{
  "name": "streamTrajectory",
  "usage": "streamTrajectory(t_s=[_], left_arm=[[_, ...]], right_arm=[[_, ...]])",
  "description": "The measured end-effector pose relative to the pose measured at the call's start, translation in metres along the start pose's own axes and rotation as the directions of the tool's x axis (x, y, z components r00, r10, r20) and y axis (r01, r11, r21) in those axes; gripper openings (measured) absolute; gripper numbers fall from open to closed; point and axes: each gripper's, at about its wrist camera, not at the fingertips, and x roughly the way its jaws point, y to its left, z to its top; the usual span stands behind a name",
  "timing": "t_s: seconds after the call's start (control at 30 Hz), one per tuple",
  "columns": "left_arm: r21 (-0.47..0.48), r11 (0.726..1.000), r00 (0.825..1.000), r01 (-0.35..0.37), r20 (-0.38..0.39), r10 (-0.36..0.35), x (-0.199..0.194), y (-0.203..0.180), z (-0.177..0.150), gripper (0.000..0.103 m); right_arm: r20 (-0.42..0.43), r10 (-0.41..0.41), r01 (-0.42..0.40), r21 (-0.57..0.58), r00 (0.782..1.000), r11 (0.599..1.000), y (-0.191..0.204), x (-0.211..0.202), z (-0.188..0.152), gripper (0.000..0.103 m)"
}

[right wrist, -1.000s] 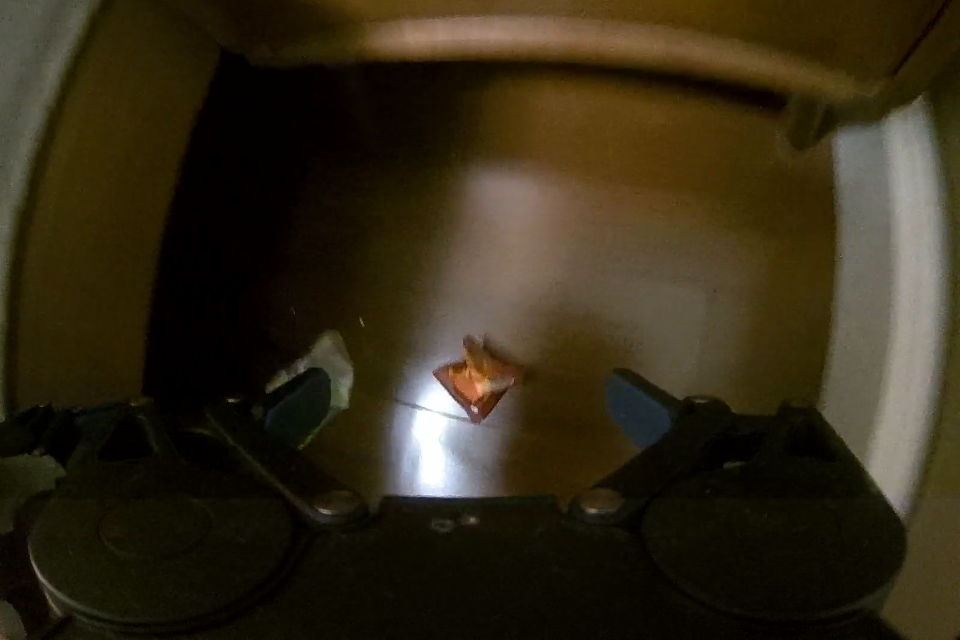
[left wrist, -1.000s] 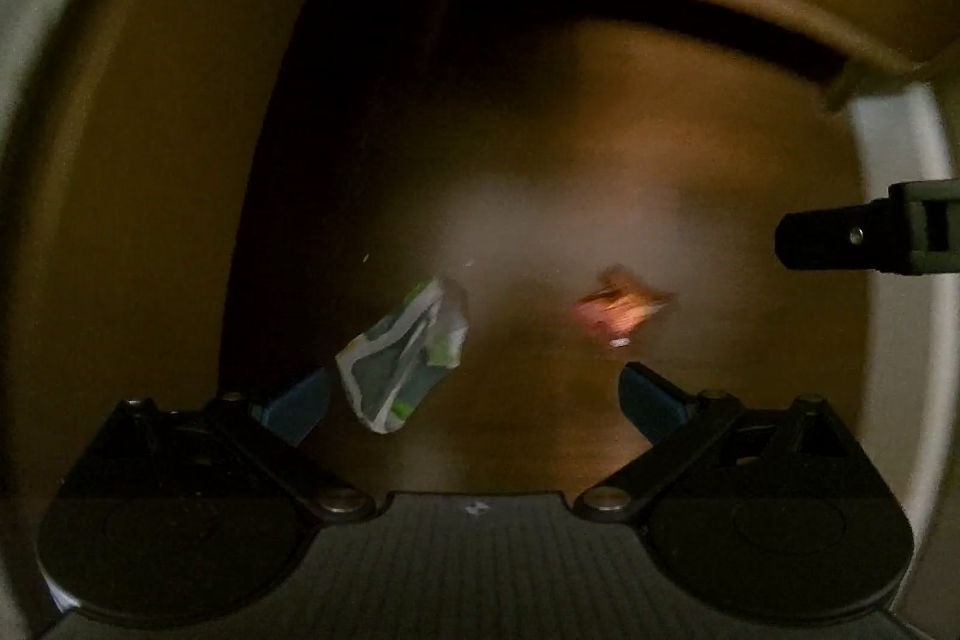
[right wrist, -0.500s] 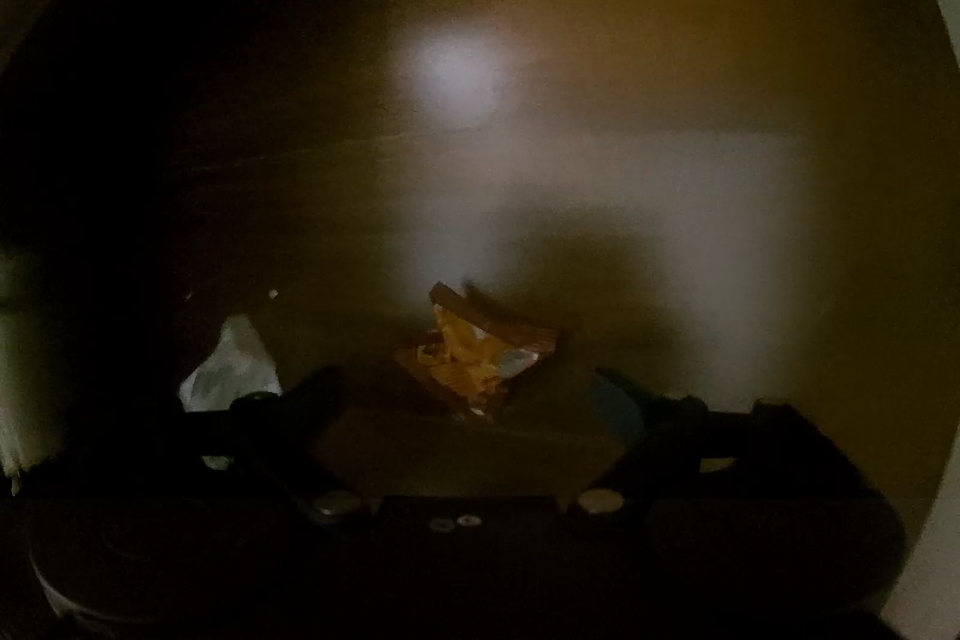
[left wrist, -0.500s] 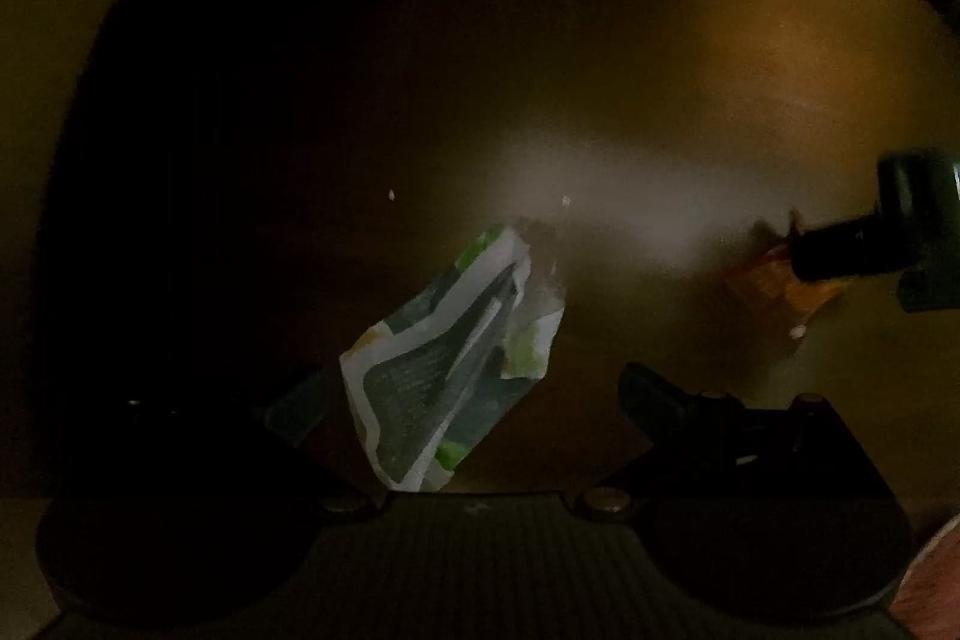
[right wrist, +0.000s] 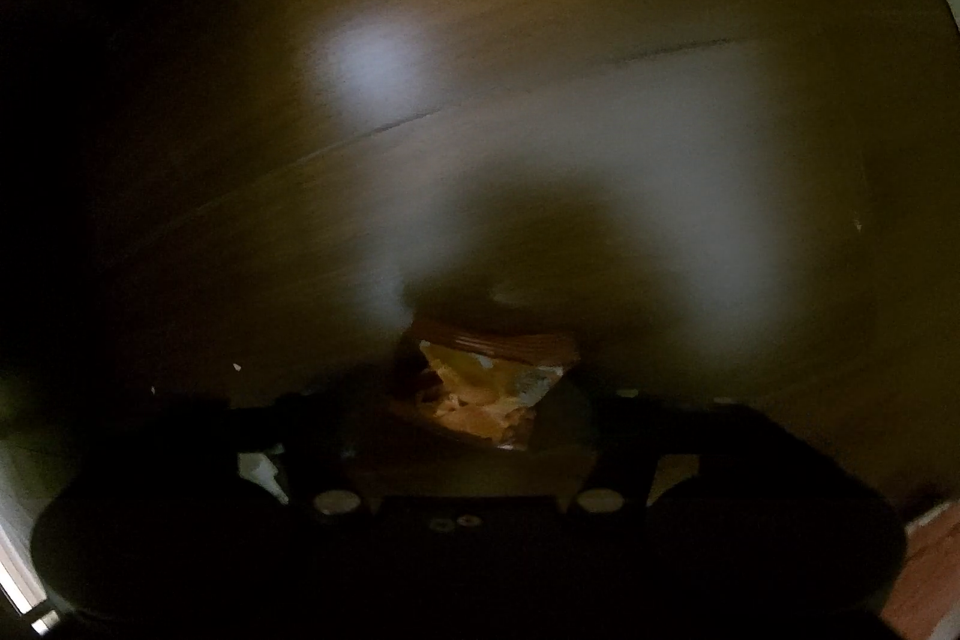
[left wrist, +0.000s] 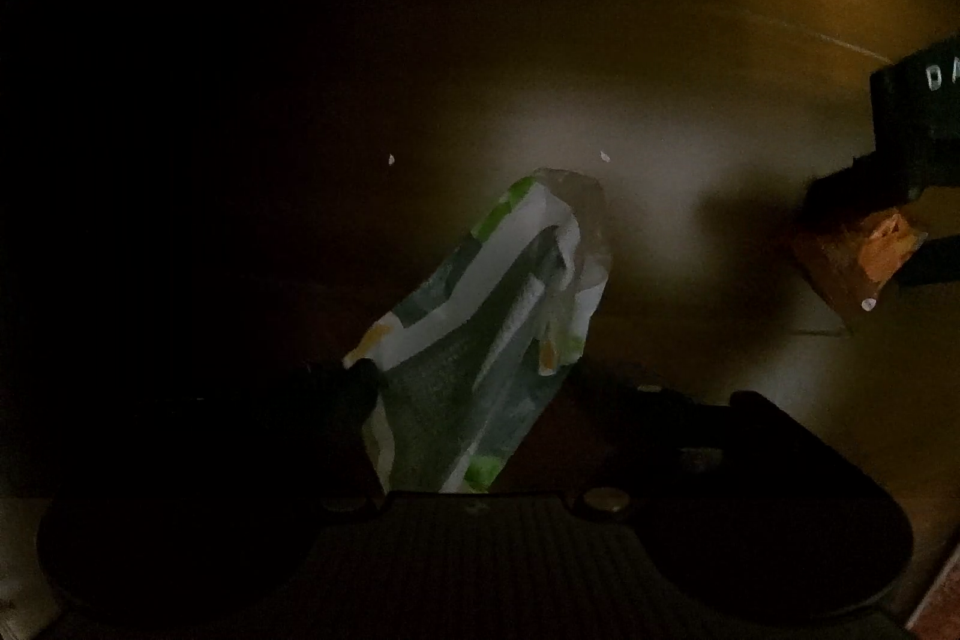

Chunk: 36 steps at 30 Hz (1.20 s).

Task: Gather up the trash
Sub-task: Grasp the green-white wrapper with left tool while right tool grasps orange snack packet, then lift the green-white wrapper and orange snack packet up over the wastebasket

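Left hand-held gripper (left wrist: 474,388) of mine points down at a crumpled white, green and grey wrapper (left wrist: 486,316); its jaws have just been closing with the wrapper between them, though the dark hides whether the pads press yet. Right hand-held gripper (right wrist: 480,400) has likewise just been closing around a crinkled orange wrapper (right wrist: 486,388), and I cannot tell if it pinches. Both wrappers lie on a brown wooden floor (right wrist: 600,70) with faint plank seams. The room is dim, with a pale glare patch (right wrist: 360,58) on the boards.
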Motion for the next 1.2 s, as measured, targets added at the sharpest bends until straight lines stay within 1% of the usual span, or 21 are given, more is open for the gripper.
streamTrajectory(t_s=[0.07, 0.1, 0.13, 0.27, 0.37, 0.43, 0.5, 0.57, 0.63, 0.73, 0.83, 0.97, 1.03, 1.07, 1.13, 1.2], left_arm=[[-0.006, 1.000, 1.000, -0.003, 0.003, 0.003, -0.002, 0.000, 0.001, 0.056], [-0.008, 1.000, 1.000, -0.004, 0.003, 0.004, -0.002, -0.001, 0.001, 0.049], [-0.009, 1.000, 1.000, -0.006, 0.002, 0.006, -0.004, -0.002, 0.002, 0.045], [-0.012, 1.000, 1.000, -0.019, -0.009, 0.019, -0.005, -0.003, 0.005, 0.036], [0.003, 0.999, 0.999, -0.041, -0.010, 0.041, -0.015, -0.005, 0.005, 0.031], [0.021, 0.999, 0.999, -0.044, -0.004, 0.044, -0.023, -0.011, 0.007, 0.023], [0.030, 0.998, 0.999, -0.050, -0.003, 0.050, -0.031, -0.015, 0.008, 0.022], [0.015, 0.999, 0.999, -0.041, -0.007, 0.041, -0.042, -0.017, 0.009, 0.021], [0.002, 1.000, 1.000, -0.024, 0.001, 0.024, -0.060, -0.017, 0.010, 0.021], [-0.013, 1.000, 1.000, 0.003, 0.015, -0.003, -0.094, -0.016, 0.015, 0.021], [-0.053, 0.998, 0.999, 0.046, 0.020, -0.045, -0.139, -0.010, 0.021, 0.021], [-0.083, 0.992, 0.995, 0.093, 0.051, -0.089, -0.217, 0.001, 0.034, 0.021], [-0.080, 0.991, 0.992, 0.108, 0.080, -0.102, -0.264, 0.007, 0.042, 0.021], [-0.060, 0.989, 0.990, 0.132, 0.065, -0.129, -0.286, 0.010, 0.047, 0.021], [-0.070, 0.986, 0.985, 0.154, 0.088, -0.148, -0.333, 0.020, 0.059, 0.021], [-0.078, 0.980, 0.979, 0.183, 0.107, -0.174, -0.371, 0.033, 0.067, 0.021]], right_arm=[[-0.004, 0.000, 0.000, -0.012, 1.000, 1.000, 0.000, -0.001, 0.000, 0.041], [-0.005, -0.001, 0.001, -0.017, 1.000, 1.000, 0.000, -0.001, 0.000, 0.039], [-0.006, 0.004, -0.004, -0.021, 1.000, 1.000, -0.001, -0.001, -0.001, 0.037], [-0.001, 0.006, -0.006, -0.043, 1.000, 0.999, -0.007, -0.005, -0.006, 0.030], [0.016, 0.009, -0.008, -0.072, 1.000, 0.997, -0.012, -0.016, -0.015, 0.029], [0.026, 0.009, -0.006, -0.094, 1.000, 0.996, -0.015, -0.025, -0.020, 0.028], [0.043, 0.008, -0.003, -0.113, 0.999, 0.994, -0.021, -0.038, -0.027, 0.028], [0.065, 0.011, -0.003, -0.124, 0.998, 0.992, -0.026, -0.056, -0.035, 0.028], [0.092, -0.001, 0.015, -0.145, 0.996, 0.989, -0.030, -0.080, -0.043, 0.028], [0.125, -0.008, 0.030, -0.176, 0.992, 0.984, -0.035, -0.121, -0.055, 0.028], [0.156, -0.004, 0.035, -0.201, 0.988, 0.979, -0.038, -0.170, -0.067, 0.028], [0.191, 0.021, 0.021, -0.217, 0.981, 0.976, -0.034, -0.242, -0.076, 0.027], [0.220, 0.038, 0.016, -0.238, 0.975, 0.971, -0.027, -0.288, -0.083, 0.027], [0.230, 0.046, 0.013, -0.248, 0.972, 0.969, -0.024, -0.306, -0.086, 0.027], [0.252, 0.072, -0.002, -0.268, 0.965, 0.963, -0.014, -0.348, -0.090, 0.027], [0.276, 0.093, -0.006, -0.300, 0.957, 0.954, -0.006, -0.396, -0.087, 0.027]])
